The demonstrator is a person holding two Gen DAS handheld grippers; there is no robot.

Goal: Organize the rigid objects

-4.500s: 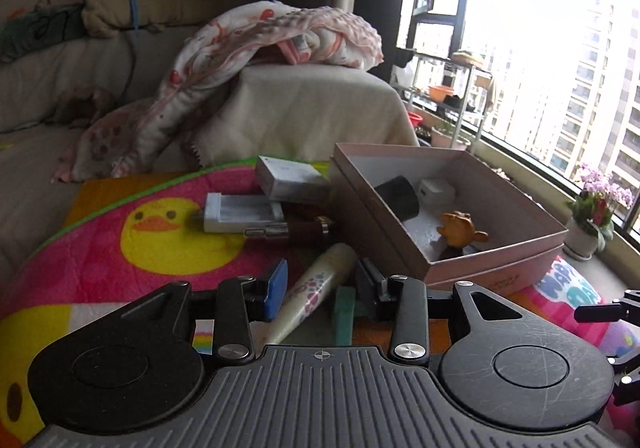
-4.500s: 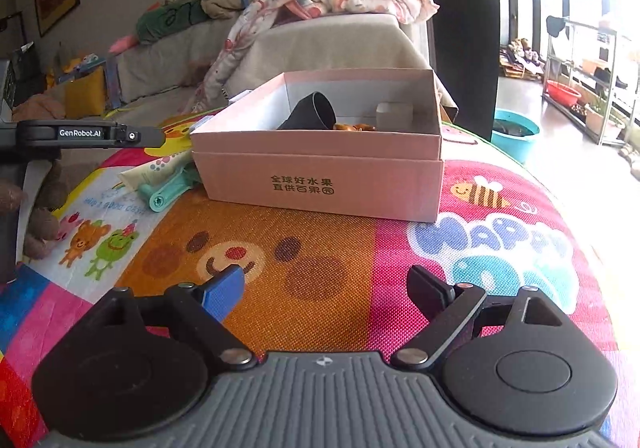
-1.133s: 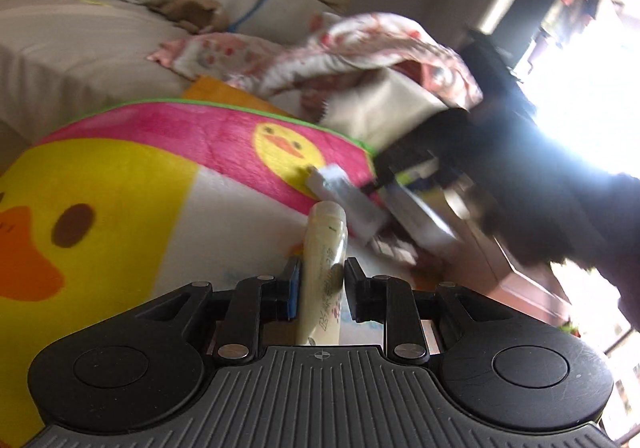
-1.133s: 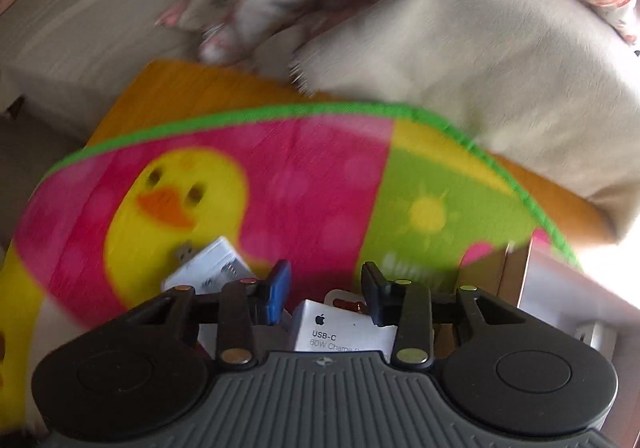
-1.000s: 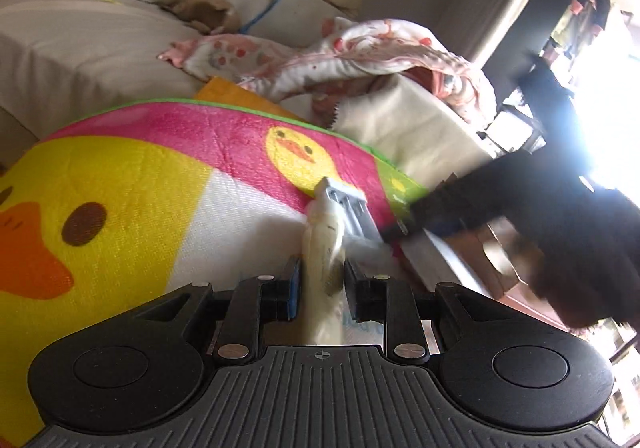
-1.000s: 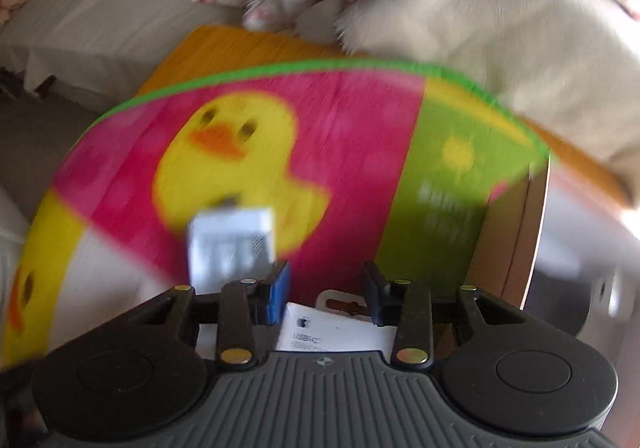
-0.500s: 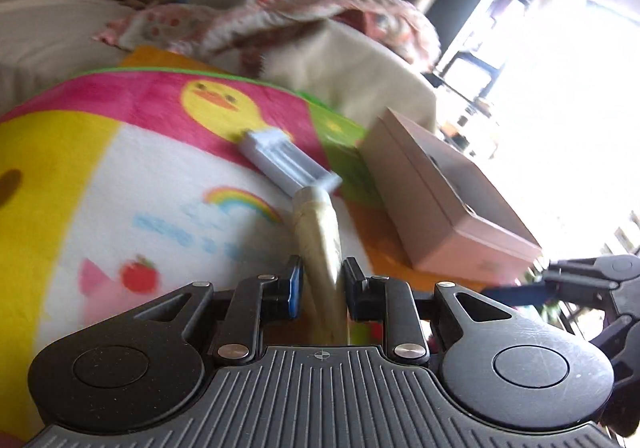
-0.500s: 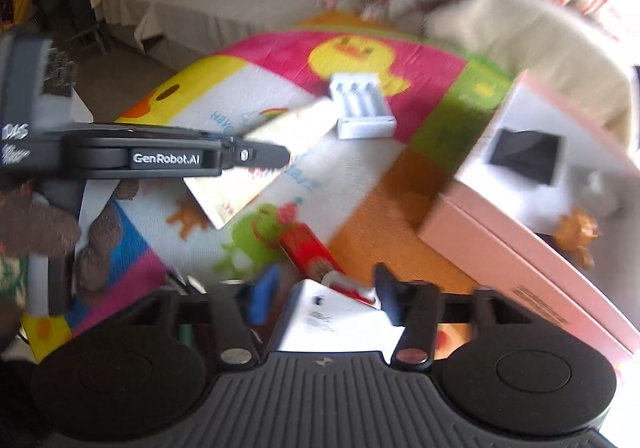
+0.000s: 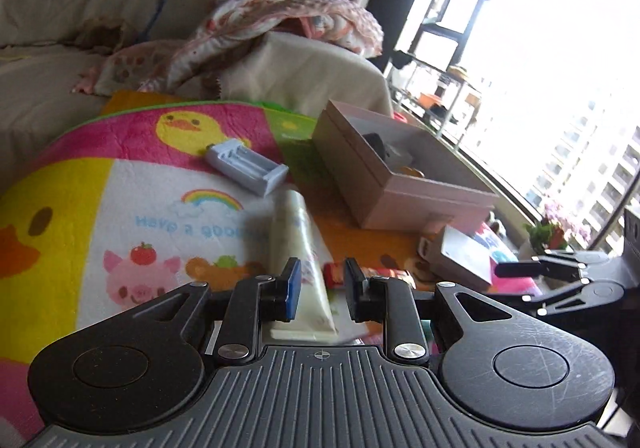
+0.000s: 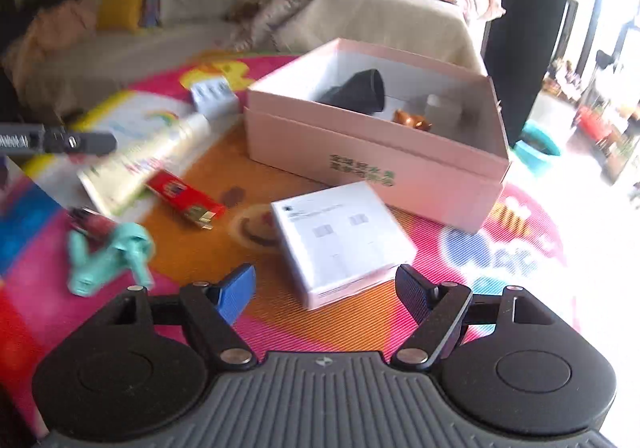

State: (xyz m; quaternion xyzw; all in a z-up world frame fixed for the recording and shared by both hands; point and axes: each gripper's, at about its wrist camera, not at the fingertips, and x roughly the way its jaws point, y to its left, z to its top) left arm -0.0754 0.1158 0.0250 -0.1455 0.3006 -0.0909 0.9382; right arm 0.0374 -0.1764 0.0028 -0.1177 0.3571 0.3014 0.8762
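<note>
The left tool (image 9: 320,284) now stands partly open, its jaws set on either side of the cream tube (image 9: 298,244) with a visible gap on the right side; half a second ago the same jaws were clamped on the tube, so the tube has been released and lies on the play mat (image 9: 120,208), crimped end nearest the tool. The right tool (image 10: 326,288) is wide open and holds nothing; the white charger box (image 10: 340,236), which sat between its jaws half a second ago, now rests flat on the mat just in front of them. Both items have therefore been moved out of the cluster beside the box and set down on the near side of the pink box (image 10: 376,164), well apart from their position 4.5 s ago. The pink box sits on the mat beyond them and contains a black cylinder (image 10: 356,92), a small orange figure (image 10: 410,120) and a pale block (image 10: 442,108). The grey battery charger (image 9: 246,166) lies on the mat to the left of the pink box. A red pack (image 10: 184,198) lies between the tube and the white charger box, and a teal clip (image 10: 108,260) lies near the left edge of the right wrist view, touching a small dark red item. Assessment: the loose items are now spread out and individually accessible, but five of them remain outside the pink box. The task is judged partly complete; the probable next step is to grasp each item singly and transfer it into the box.
</note>
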